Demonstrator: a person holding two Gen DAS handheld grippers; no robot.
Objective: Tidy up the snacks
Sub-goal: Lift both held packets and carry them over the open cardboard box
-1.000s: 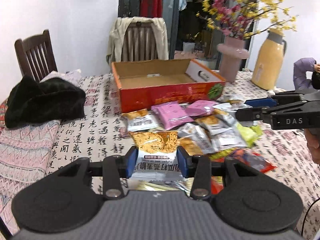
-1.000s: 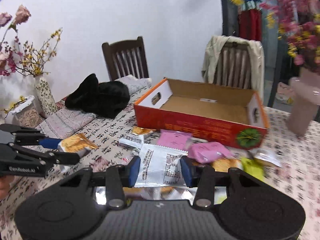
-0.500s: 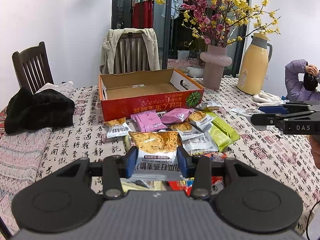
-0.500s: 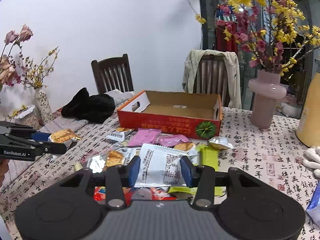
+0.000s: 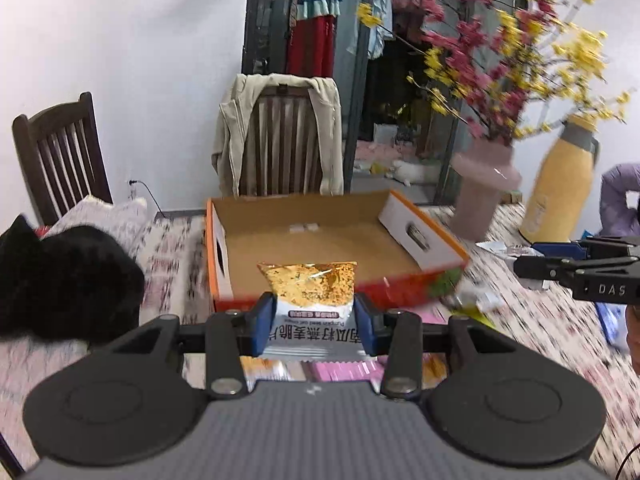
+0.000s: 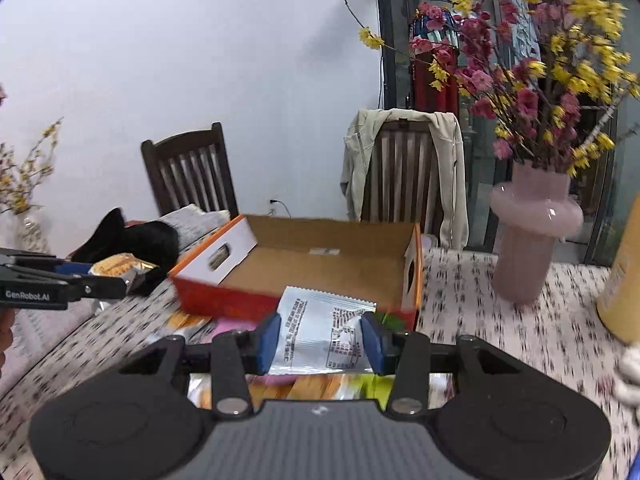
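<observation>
- The left gripper (image 5: pixel 314 330) clamps the orange oat-crisp packet (image 5: pixel 310 286), held just before the cardboard box (image 5: pixel 424 240).
- The right gripper (image 6: pixel 320 338) pinches a silver packet (image 6: pixel 322 334) by its sides.
- Both look light, crinkly and slippery.

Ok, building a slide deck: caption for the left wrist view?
Left gripper holds an orange snack packet before the open cardboard box; right gripper alongside.

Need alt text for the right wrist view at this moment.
The right gripper is shut on a silver printed snack packet, held just before an open, empty orange cardboard box on a patterned tablecloth. At far left, the left gripper holds an orange-topped packet.
</observation>
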